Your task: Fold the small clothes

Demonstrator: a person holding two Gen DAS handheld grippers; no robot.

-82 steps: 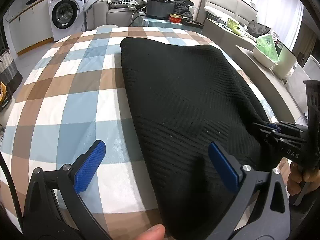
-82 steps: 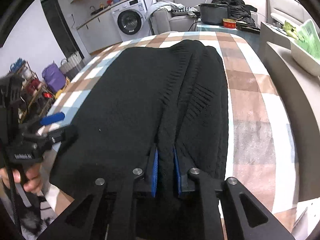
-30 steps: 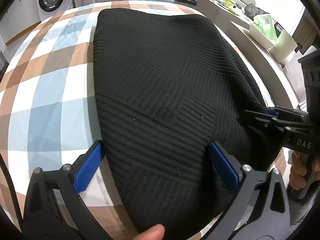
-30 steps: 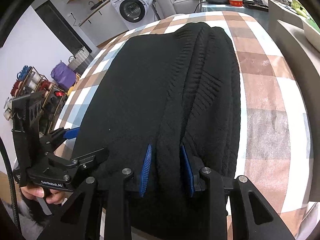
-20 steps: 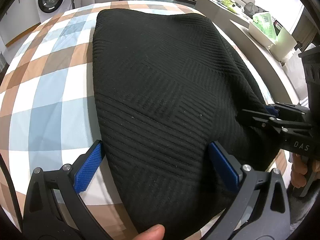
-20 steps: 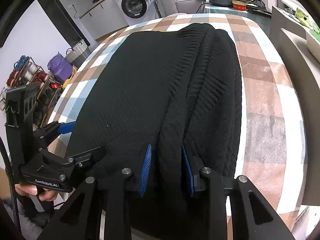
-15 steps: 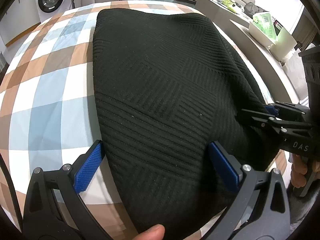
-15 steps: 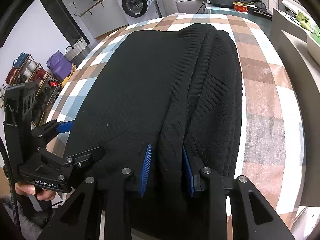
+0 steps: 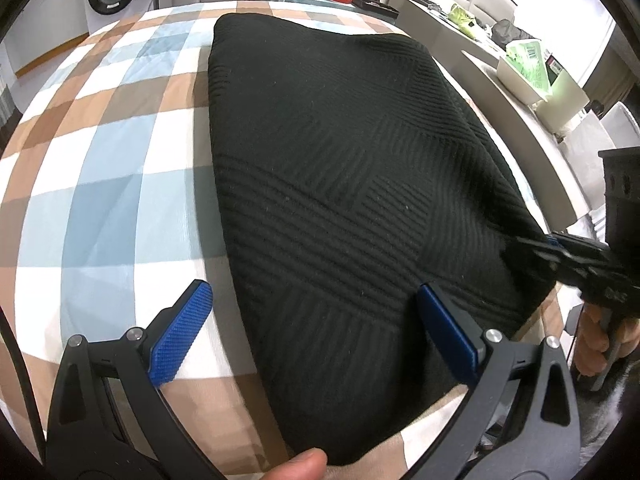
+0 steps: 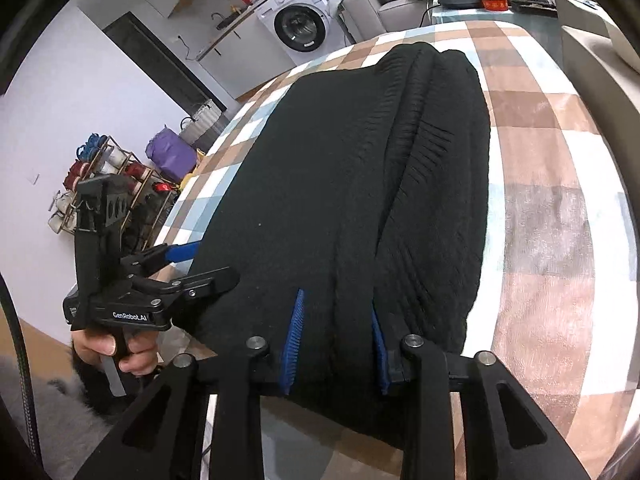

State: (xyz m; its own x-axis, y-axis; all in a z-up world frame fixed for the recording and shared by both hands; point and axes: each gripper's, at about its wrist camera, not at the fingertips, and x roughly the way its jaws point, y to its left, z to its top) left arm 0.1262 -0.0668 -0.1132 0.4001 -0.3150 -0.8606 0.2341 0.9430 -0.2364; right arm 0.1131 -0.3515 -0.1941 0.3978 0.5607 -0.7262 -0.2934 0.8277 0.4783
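Black knitwear [image 9: 340, 184] fills the middle of both views, a ribbed sweater lying on the checked cloth [image 9: 104, 184] of the worktop, its near hem reaching the bottom edge of the surface. In the left wrist view it spreads from upper centre down to the lower middle of the frame, with the blue, brown and white checks bare on the left side.

The left gripper [image 9: 316, 332] stands wide open at the bottom of that frame; one blue pad [image 9: 180, 336] sits over bare cloth just left of the sweater's edge, the other over the knit, and neither pad presses on the fabric. A fingertip shows at the bottom centre.

In the right wrist view the right gripper [image 10: 334, 344] sits at lower centre, its jaws having just been closing, with a raised lengthwise fold of the sweater between the blue pads. The pads appear to pinch that fold, though the black knit against the black fingers makes the contact hard to judge. The same gripper shows blurred at the right edge of the left wrist view, at the sweater's right corner.

At the lower left of the right wrist view a hand [image 10: 116, 350] grips the handle of the left gripper. A washing machine [image 10: 302, 26] stands at upper centre, well beyond the worktop.
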